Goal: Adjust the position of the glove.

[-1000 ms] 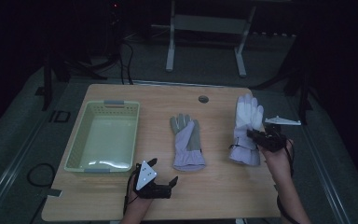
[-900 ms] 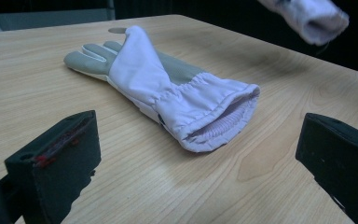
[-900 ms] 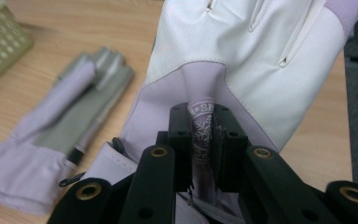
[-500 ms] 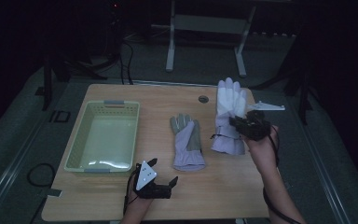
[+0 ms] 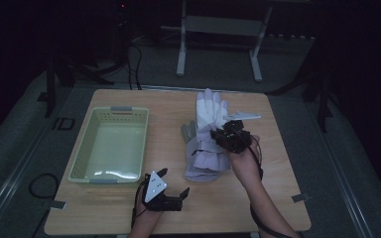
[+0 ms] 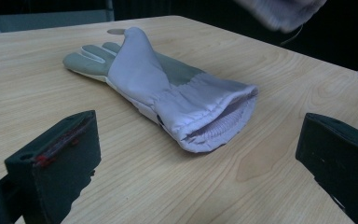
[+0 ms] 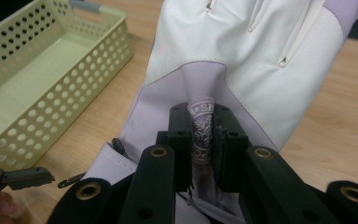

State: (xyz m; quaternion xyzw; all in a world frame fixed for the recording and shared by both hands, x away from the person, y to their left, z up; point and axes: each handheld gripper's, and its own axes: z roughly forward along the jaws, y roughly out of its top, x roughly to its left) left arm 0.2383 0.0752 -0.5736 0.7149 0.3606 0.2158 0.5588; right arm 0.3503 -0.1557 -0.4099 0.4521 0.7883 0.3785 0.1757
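A white and lavender glove (image 5: 210,110) hangs from my right gripper (image 5: 224,135), just over the middle of the table. In the right gripper view the jaws (image 7: 201,116) are shut on a pinched fold of this glove (image 7: 261,60). A second glove with a grey palm (image 5: 188,133) lies flat on the table, partly under the carried one. My left gripper (image 5: 174,182) rests near the front edge with its jaws wide open. In the left gripper view it (image 6: 200,154) faces the cuff of the lying glove (image 6: 168,93) and touches nothing.
A pale green perforated basket (image 5: 85,148) stands on the left half of the table, with nothing in it (image 7: 88,60). A small round disc (image 6: 116,31) lies beyond the lying glove's fingers. Metal stand legs (image 5: 181,54) rise behind the table's far edge.
My right gripper has carried the white glove leftward from the table's right side, slightly higher, until it overlaps the lying glove. The left gripper has stayed put.
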